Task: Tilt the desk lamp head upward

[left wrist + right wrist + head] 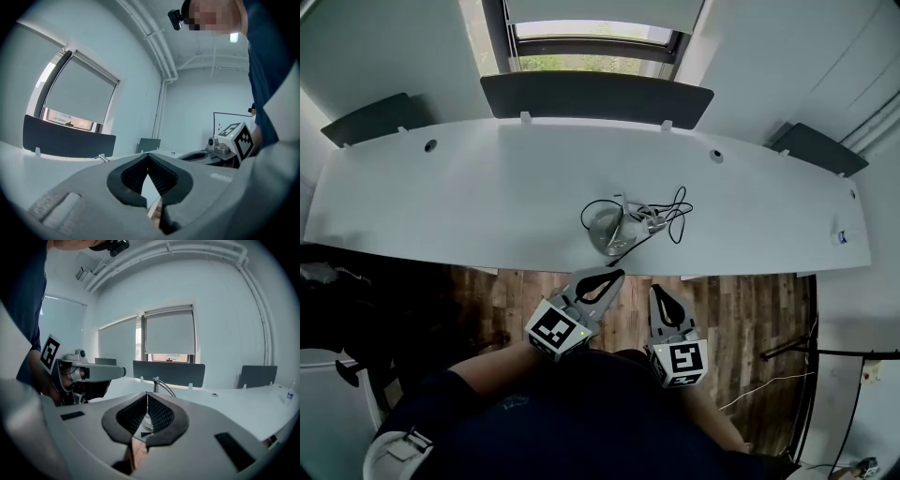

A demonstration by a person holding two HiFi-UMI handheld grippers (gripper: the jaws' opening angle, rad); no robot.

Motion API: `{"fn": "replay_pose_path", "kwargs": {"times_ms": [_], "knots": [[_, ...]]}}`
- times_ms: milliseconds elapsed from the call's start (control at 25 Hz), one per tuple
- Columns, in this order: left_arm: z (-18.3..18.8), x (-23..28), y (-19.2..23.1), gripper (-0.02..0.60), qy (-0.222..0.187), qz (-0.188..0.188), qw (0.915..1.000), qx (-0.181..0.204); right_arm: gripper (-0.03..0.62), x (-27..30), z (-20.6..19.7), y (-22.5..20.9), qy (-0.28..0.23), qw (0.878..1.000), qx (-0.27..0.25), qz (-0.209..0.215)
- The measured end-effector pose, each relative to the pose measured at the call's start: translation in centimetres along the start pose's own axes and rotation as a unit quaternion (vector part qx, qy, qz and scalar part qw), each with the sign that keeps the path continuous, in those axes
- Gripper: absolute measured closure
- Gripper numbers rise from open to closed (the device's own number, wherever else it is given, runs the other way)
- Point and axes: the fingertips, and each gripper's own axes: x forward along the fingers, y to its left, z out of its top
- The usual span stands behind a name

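Task thing: a small silver desk lamp with a round metal base and a thin curved neck.
Lamp's place: on the long white worktop, close to its front edge and about midway along it.
Beside the lamp: a thin black cord lies in loose loops just right of the base and runs into it.
Lamp head: too small in the head view to tell from the base; the right gripper view shows only the curved neck rising beyond the tips.
Likely handling: it looks light, so it may slide or tip on the smooth worktop if the hinge is stiff. The thin neck could flex before the head turns.
Where to take hold: probably the head by its edges with one of the tongs, while the other steadies the base or lower neck. Keep clear of the cord.
Left tongs: fully closed, tips meeting, nothing between them. They are held in the air on the near side of the lamp, pointing at its base, near but apart.
Right tongs: also closed and empty, on the near side of the lamp and slightly to its right, further from it than the left.
Step in hand: the approach; neither of the tongs touches the lamp, and each would have to open before gripping.
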Motion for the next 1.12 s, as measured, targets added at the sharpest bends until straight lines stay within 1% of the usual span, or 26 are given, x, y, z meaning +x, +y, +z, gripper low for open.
{"fn": "replay_pose_path", "kwargs": {"times_ms": [80,120,240,280,360,480,560,680,760,840,920,1000,1080,1120], "knots": [[-0.7,0.6,1.2,0.575,0.006,0.010,0.9998,-0.018,0.583,1.0,-0.1,-0.7,0.009,1.000,-0.001,0.000],[-1.1,1.0,2.0,0.575,0.012,0.015,0.9996,-0.019,0.583,1.4,-0.1,-1.2,0.010,1.000,-0.002,0.001],[-2.0,2.3,4.6,0.575,0.026,0.039,0.9989,0.003,0.583,3.1,-0.3,-2.9,0.009,1.000,0.006,0.010],[-2.2,2.8,5.3,0.575,0.027,0.050,0.9983,0.008,0.583,3.7,-0.4,-3.4,0.010,1.000,0.008,0.014],[-3.1,3.6,6.4,0.575,0.045,0.074,0.9962,0.012,0.583,4.8,-0.3,-4.4,0.010,1.000,0.007,0.021],[-4.7,4.8,7.4,0.575,0.077,0.095,0.9921,0.027,0.582,6.1,-0.8,-6.3,0.018,0.999,-0.016,0.022],[-5.2,5.8,8.1,0.574,0.083,0.106,0.9904,0.031,0.582,7.2,-1.3,-7.3,0.025,0.999,-0.018,0.024],[-6.0,7.2,9.9,0.570,0.091,0.129,0.9870,0.028,0.582,9.4,-2.5,-8.1,0.038,0.998,-0.033,0.042],[-7.0,7.8,11.0,0.532,0.098,0.138,0.9853,0.025,0.569,10.8,-3.4,-8.3,0.048,0.996,-0.050,0.049],[-7.9,8.4,11.9,0.500,0.103,0.143,0.9842,0.018,0.533,12.3,-4.1,-8.3,0.059,0.995,-0.066,0.053],[-8.6,9.3,12.6,0.466,0.109,0.144,0.9834,0.014,0.501,13.6,-4.7,-8.5,0.071,0.993,-0.081,0.047],[-9.0,10.3,13.3,0.441,0.121,0.143,0.9819,0.031,0.479,15.0,-4.9,-9.0,0.079,0.992,-0.093,0.033],[-9.2,11.1,14.1,0.434,0.135,0.144,0.9788,0.055,0.462,16.6,-5.4,-9.4,0.085,0.991,-0.103,0.021],[-9.3,11.5,14.3,0.433,0.138,0.143,0.9782,0.059,0.456,17.3,-5.9,-9.6,0.088,0.989,-0.114,0.017]]}}
